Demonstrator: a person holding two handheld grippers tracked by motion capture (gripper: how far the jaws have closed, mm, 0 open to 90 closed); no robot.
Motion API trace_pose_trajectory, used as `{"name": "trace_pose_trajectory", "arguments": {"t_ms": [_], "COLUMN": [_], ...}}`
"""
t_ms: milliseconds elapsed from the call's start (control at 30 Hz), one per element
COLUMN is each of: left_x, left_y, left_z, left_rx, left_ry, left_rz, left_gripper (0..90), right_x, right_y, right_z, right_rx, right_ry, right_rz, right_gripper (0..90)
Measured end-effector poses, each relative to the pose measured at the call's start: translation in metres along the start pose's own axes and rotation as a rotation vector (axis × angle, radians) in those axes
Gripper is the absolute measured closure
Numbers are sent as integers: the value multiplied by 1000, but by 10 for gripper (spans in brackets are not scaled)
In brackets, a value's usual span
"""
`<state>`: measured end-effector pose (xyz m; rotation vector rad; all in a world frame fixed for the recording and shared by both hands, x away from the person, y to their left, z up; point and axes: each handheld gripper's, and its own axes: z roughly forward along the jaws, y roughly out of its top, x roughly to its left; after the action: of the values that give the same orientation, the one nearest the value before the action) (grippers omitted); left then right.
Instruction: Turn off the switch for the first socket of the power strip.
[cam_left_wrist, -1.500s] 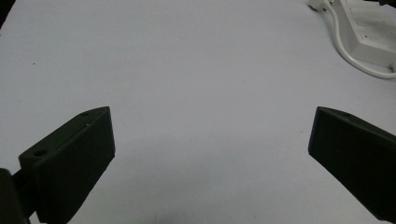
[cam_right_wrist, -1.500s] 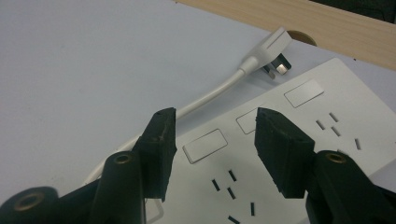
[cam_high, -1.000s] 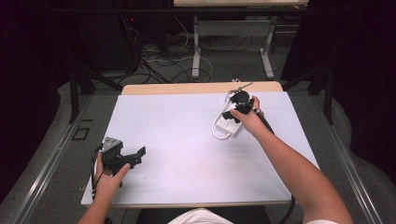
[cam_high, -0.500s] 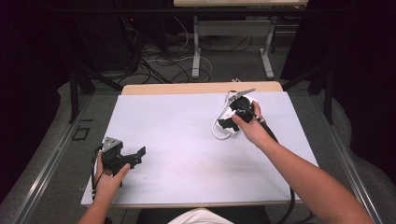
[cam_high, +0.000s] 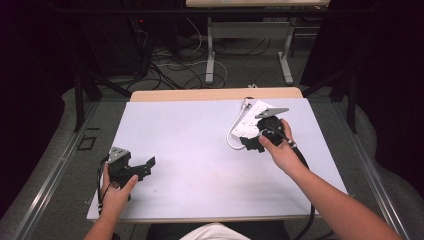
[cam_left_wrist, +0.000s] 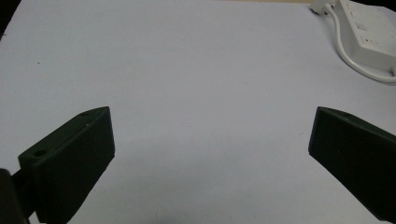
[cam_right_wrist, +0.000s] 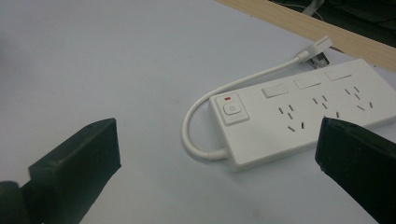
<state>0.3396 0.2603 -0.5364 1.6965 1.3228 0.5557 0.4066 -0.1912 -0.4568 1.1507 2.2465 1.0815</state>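
While the right gripper (cam_high: 255, 142) hovered at the near end of the power strip (cam_high: 250, 122), its jaws stood wide apart with nothing between them — in the right gripper view (cam_right_wrist: 217, 154) one jaw sat left of the strip's cord loop and the other just over the strip's near right edge. I couldn't tell whether that jaw touched the casing.

Power strip (cam_right_wrist: 299, 119) lay flat on the white table (cam_high: 190, 150), toward the far right corner, angled, switch end nearest the gripper. Switch button (cam_right_wrist: 232, 109) with a red mark above it sat at that end; three socket groups ran away from it. The white cord (cam_right_wrist: 198, 116) curled out of the switch end, looped left of the strip and ran back along it to the plug (cam_right_wrist: 317, 49), which lay beside the strip's far end, near the wooden table edge (cam_right_wrist: 299, 25).

Left gripper (cam_high: 137, 169) was well apart from the strip, at the near left of the table, held by the person's left hand (cam_high: 116, 192). Its jaws were also spread wide, empty — the left gripper view (cam_left_wrist: 210, 158) showed bare table between them, with the strip (cam_left_wrist: 369, 32) far off at top right.
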Motion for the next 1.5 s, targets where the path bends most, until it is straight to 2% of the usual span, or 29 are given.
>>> {"name": "trace_pose_trajectory", "arguments": {"t_ms": [400,600,867,1100,1500], "left_x": [-2,-2,-2,-2,-3], "left_y": [0,0,0,0,0], "left_z": [-1,-1,-2,-2,-1], "left_rx": [0,-4,-4,-2,-6], "left_ry": [-6,-8,-9,-11,-11], "left_rz": [5,8,9,10,8], "left_gripper": [3,4,4,4,3], "right_x": [0,-4,-15,-26,-42], "right_y": [-42,-64,-87,-108,-136], "right_z": [-21,-29,-42,-45,-43], "right_rx": [-52,-80,-100,-100,-107], "right_ry": [-2,-22,-79,-103,-170], "right_rz": [48,84,107,155,195], "right_gripper": [0,0,0,4,6]}}
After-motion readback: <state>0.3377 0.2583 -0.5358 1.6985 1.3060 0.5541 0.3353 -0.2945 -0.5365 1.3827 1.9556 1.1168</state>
